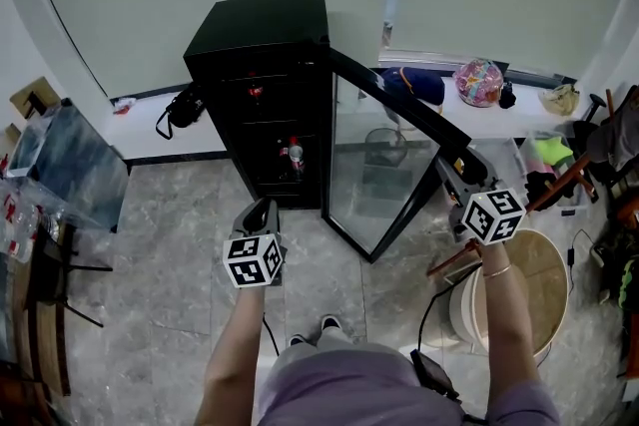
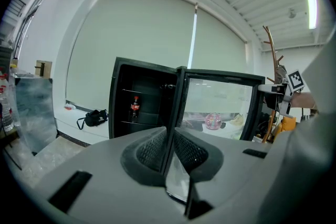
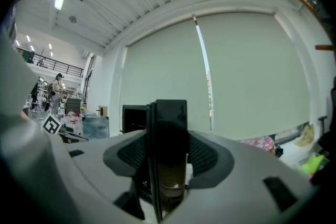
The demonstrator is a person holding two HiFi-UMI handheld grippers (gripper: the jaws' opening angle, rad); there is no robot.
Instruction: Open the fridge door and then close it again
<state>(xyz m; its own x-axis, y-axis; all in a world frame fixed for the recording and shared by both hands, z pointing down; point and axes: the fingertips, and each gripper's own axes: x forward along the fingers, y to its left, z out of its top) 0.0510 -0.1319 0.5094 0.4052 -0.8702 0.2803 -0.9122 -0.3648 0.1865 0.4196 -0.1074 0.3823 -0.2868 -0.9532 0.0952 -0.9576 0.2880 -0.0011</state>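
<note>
fridge door [image 1: 377,177] open, red-labelled bottle [image 2: 135,107]

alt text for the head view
Seen from above, a black mini fridge stands with its glass door swung open, and the right gripper clamps the door's free edge. The left gripper hovers shut and empty in front of the fridge.
</note>
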